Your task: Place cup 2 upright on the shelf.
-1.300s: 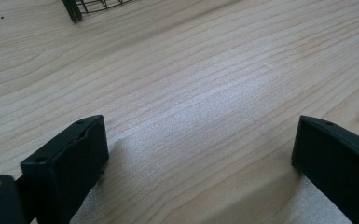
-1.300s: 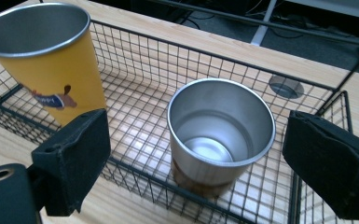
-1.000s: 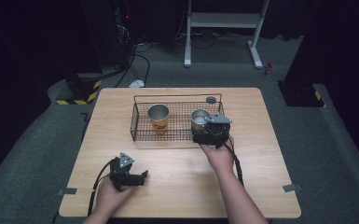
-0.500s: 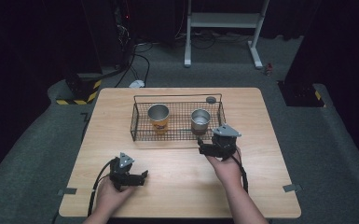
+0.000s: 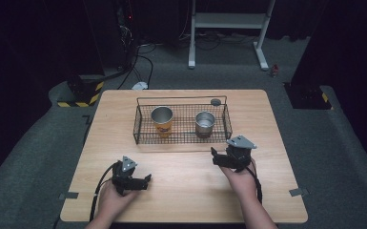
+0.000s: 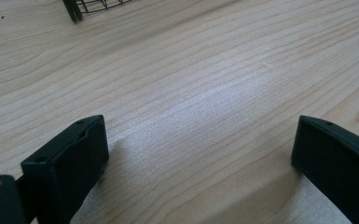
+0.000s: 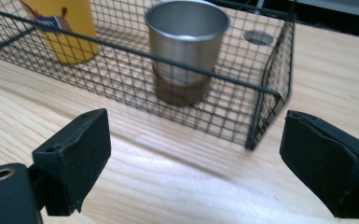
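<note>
Steel cup (image 7: 188, 51) stands in the wire basket (image 7: 265, 93), both claws (image 5: 215, 156) (image 5: 147, 179) gaping wide and empty.

Bright, evenly lit table (image 5: 181, 191) amid dark surroundings; soft overhead sheen, faint shadows, slight blur up close.

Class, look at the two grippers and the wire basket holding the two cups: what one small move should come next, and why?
Probably bring the right gripper down to rest on the table, as the left gripper does. Both cups, the steel cup and the yellow cup, stand upright in the wire basket, and both grippers' jaws are open with nothing between them, so the placing looks finished.
</note>
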Action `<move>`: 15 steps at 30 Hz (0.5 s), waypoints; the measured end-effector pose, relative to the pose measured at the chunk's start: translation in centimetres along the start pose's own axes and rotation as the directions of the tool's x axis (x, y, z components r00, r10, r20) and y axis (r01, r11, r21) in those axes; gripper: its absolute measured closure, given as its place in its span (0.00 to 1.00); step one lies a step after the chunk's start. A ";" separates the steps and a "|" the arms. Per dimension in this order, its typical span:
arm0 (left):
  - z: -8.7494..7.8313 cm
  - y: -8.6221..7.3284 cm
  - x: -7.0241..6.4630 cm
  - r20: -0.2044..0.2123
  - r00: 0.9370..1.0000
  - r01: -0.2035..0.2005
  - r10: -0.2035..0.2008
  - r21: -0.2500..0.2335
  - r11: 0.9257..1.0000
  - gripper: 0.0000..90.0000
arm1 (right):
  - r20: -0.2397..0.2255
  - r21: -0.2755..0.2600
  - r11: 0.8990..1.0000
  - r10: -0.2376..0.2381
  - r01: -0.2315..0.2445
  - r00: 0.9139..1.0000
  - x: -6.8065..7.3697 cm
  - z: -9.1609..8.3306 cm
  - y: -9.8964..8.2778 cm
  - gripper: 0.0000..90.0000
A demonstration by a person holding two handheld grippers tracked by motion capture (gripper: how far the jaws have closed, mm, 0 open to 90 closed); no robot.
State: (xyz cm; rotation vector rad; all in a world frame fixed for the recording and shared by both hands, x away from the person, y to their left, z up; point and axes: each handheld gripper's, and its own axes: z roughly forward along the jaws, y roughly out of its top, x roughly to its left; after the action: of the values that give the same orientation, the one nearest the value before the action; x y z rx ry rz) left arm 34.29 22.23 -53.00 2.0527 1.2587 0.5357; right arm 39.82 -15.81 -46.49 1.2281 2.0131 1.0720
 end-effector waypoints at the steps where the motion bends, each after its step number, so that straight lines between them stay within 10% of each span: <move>1: 0.0 0.0 0.0 0.000 1.000 0.000 0.000 0.000 1.000 0.05 | 0.008 0.005 1.000 0.008 -0.008 1.000 -0.2 -0.1 -0.3 0.10; 15: 0.0 0.0 0.0 0.001 1.000 0.000 0.000 0.000 1.000 0.05 | 0.067 0.126 0.991 0.046 -0.054 0.997 -4.1 -1.5 -6.1 0.10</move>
State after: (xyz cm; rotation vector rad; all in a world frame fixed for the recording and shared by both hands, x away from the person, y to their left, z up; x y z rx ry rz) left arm 34.29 22.24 -53.00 2.0523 1.2588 0.5348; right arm 37.55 -21.62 -50.63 1.3677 2.0386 0.9271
